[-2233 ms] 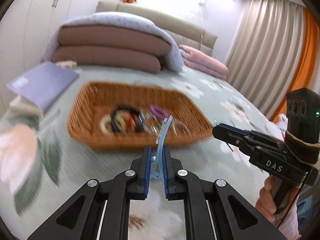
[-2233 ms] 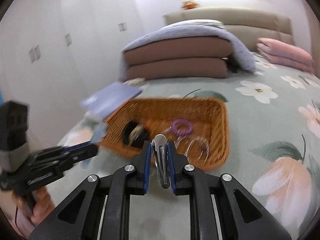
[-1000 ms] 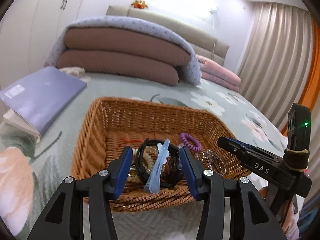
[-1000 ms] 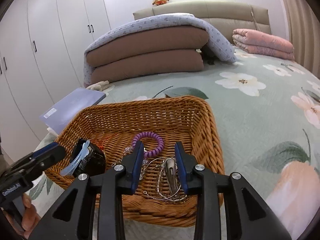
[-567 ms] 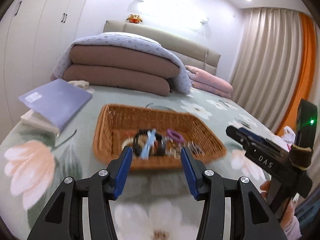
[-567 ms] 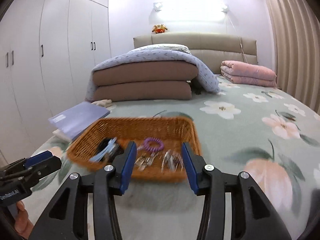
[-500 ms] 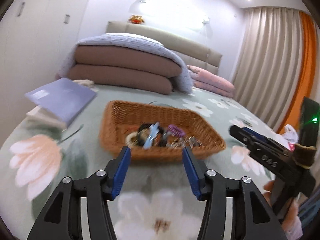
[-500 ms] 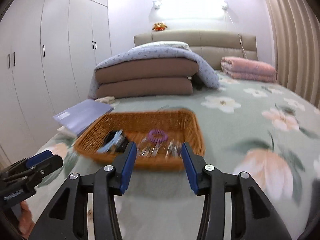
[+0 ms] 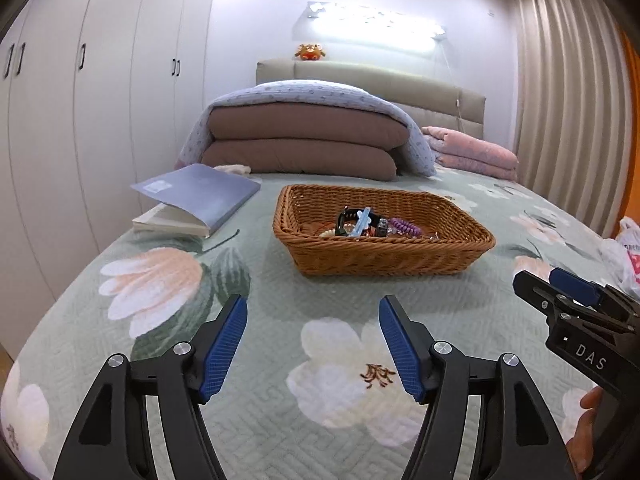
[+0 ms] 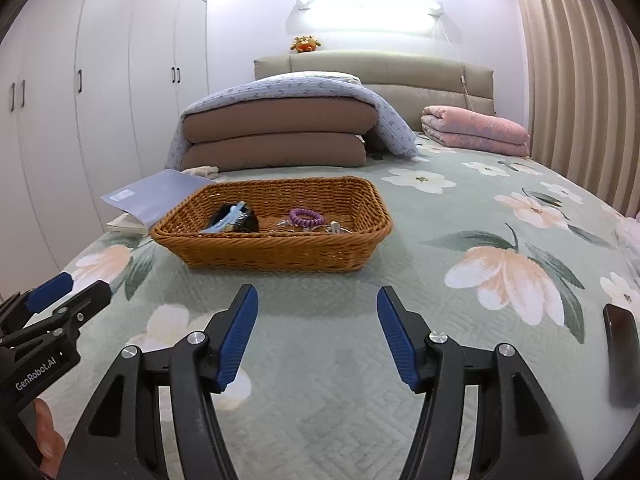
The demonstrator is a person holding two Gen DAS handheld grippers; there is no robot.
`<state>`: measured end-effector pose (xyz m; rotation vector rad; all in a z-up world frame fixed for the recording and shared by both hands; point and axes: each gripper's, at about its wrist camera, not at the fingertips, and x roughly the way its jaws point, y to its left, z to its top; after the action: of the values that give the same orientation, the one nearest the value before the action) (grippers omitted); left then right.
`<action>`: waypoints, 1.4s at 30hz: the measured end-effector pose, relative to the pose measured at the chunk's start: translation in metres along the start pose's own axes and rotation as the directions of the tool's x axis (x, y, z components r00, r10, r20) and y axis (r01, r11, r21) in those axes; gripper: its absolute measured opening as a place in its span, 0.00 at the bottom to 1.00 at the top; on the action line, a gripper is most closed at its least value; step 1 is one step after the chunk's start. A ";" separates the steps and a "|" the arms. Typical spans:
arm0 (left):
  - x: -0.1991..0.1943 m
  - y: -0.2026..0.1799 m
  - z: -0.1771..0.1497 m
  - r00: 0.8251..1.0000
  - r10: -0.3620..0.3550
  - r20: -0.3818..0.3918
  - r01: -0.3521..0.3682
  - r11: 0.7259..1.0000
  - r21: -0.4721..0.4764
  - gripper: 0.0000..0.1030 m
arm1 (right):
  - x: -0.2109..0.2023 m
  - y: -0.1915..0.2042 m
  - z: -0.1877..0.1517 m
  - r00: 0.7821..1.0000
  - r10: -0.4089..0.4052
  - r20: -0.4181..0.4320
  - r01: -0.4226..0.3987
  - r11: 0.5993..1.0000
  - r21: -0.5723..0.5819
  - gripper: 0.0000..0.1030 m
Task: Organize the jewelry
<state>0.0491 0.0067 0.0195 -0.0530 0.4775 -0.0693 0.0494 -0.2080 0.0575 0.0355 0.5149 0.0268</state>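
Observation:
A brown wicker basket [image 9: 384, 256] [image 10: 276, 258] stands on the flowered bedspread. In it lie a light blue hair clip [image 9: 362, 220] [image 10: 226, 216], a black band [image 9: 344, 216] [image 10: 240, 222], a purple coil hair tie [image 9: 404, 226] [image 10: 306, 217] and silver pieces [image 10: 334, 227]. My left gripper [image 9: 313, 320] is open and empty, well short of the basket. My right gripper [image 10: 316, 312] is open and empty, also back from the basket. Each gripper shows at the edge of the other's view.
A grey-blue book [image 9: 196, 194] [image 10: 156, 194] lies left of the basket. Folded brown and blue bedding [image 9: 304, 144] and a pink blanket [image 10: 476, 128] lie by the headboard. A white plastic bag [image 9: 624, 256] is at the right edge. A dark object [image 10: 622, 360] lies at right.
Both grippers let go of their clips in the basket, opened wide and drew back from it. The blue clip and the silver clip now lie in the basket.

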 end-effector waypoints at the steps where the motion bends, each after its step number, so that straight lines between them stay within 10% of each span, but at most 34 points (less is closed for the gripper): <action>1: 0.002 0.002 -0.002 1.000 0.010 0.003 -0.010 1.000 -0.006 0.68 | 0.002 -0.001 0.001 1.000 0.001 -0.005 -0.001 1.000 0.004 0.63; 42: 0.035 0.008 -0.014 0.994 0.007 -0.109 -0.012 0.999 -0.044 0.68 | 0.014 0.004 -0.008 0.999 -0.011 -0.042 0.010 1.000 -0.020 0.76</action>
<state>0.0737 0.0111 -0.0095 -0.0909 0.5882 -0.0528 0.0578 -0.2035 0.0437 0.0130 0.5564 0.0224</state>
